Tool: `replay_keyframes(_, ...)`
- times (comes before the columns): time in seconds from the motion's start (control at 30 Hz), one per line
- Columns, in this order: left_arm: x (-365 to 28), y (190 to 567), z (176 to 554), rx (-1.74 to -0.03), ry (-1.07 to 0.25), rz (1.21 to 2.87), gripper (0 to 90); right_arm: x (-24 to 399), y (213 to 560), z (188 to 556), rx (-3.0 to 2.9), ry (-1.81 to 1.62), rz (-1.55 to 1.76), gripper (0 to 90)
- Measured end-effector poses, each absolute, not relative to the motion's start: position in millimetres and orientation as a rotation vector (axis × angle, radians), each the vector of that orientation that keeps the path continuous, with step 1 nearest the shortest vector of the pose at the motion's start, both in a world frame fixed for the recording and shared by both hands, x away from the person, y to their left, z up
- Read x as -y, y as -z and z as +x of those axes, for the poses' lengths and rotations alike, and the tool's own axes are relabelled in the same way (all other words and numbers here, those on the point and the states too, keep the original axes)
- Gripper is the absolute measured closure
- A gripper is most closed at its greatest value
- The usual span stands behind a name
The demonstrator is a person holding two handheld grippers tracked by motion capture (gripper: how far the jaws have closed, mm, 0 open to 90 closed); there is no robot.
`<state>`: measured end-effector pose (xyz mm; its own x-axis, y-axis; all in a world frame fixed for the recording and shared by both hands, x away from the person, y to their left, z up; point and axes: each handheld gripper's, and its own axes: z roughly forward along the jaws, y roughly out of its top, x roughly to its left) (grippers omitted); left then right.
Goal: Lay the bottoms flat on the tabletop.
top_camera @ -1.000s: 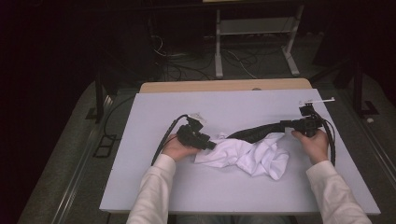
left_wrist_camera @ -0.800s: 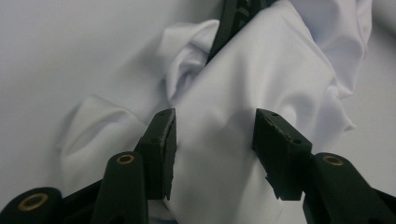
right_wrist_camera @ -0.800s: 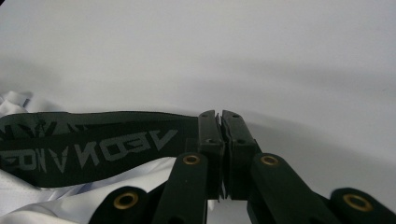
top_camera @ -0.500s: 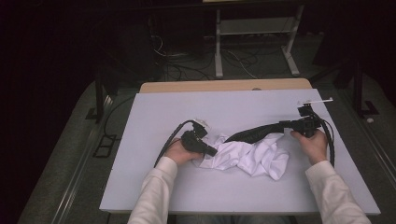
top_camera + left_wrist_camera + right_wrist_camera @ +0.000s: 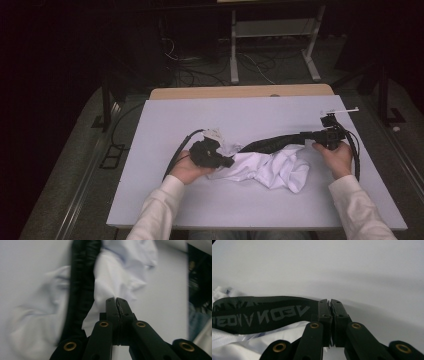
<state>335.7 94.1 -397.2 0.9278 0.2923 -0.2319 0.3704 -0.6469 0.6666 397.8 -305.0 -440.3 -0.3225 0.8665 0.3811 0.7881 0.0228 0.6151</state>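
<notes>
A crumpled white garment (image 5: 272, 169) with a black printed waistband (image 5: 270, 142) lies mid-table on the white tabletop (image 5: 200, 115). My left gripper (image 5: 231, 162) is at the garment's left end, its jaws shut on a fold of the white cloth (image 5: 117, 272), with the waistband (image 5: 82, 277) running just beside them. My right gripper (image 5: 307, 136) is at the right, shut on the end of the waistband (image 5: 262, 312), which stretches taut between the two hands. White cloth (image 5: 227, 347) bunches below the band. The left gripper (image 5: 116, 300) and right gripper (image 5: 330, 301) both show their tips pressed together.
A wooden tabletop edge (image 5: 240, 92) shows behind the white surface. Beyond it are floor cables (image 5: 200, 70) and a metal stand (image 5: 272, 35) in a dark room. Each gripper's cable (image 5: 177, 152) loops on the table beside its hand.
The left hand has drawn slightly toward the near edge, with the cloth's left end bunching at its jaws. The right hand and the band's right end have not moved.
</notes>
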Motion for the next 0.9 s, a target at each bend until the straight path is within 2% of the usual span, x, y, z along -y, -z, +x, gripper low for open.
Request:
replay_keyframes(0.2, -68.9, 423.2, 295.1, -0.328, 0.240, 2.423, 89.0, 307.0, 439.4, 391.2, -2.173, -1.186, 1.773, 86.2)
replay_keyframes(0.4, -65.2, 446.8, 291.5, -0.399, 0.294, 2.433, 87.5, 303.1, 442.1, 391.4, -2.189, -1.170, 1.768, 86.2)
replay_keyframes(0.43, -66.9, 446.6, 291.5, -0.409, 0.288, 2.428, 85.7, 302.3, 442.1, 391.4, -2.192, -1.162, 1.766, 86.2)
replay_keyframes(0.53, -75.5, 439.2, 290.5, -0.423, 0.285, 2.402, 72.9, 302.5, 442.3, 391.4, -2.194, -1.159, 1.765, 86.2)
replay_keyframes(0.7, -101.0, 418.5, 293.3, -0.487, 0.169, 2.332, 58.1, 303.4, 442.6, 391.4, -2.192, -1.161, 1.767, 86.2)
replay_keyframes(0.9, -136.2, 405.3, 311.6, -0.685, 0.091, 2.179, 52.9, 303.0, 442.7, 391.6, -2.193, -1.158, 1.766, 86.2)
